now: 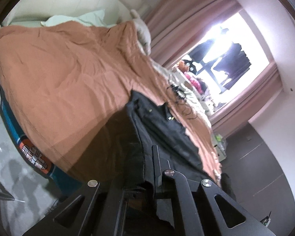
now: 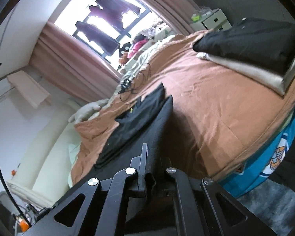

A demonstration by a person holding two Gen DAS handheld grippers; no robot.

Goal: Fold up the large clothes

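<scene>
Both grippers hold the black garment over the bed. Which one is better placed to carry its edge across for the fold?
Probably right. The right gripper pinches the black garment with open bedspread beside it. The left gripper also grips it, but near the bed's edge.

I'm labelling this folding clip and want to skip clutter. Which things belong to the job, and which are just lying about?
Job:
- black garment, pinched by both
- left gripper
- right gripper
- orange bedspread, work surface

Lying about:
- folded black and cream stack
- tangled cable
- pale pillow
</scene>
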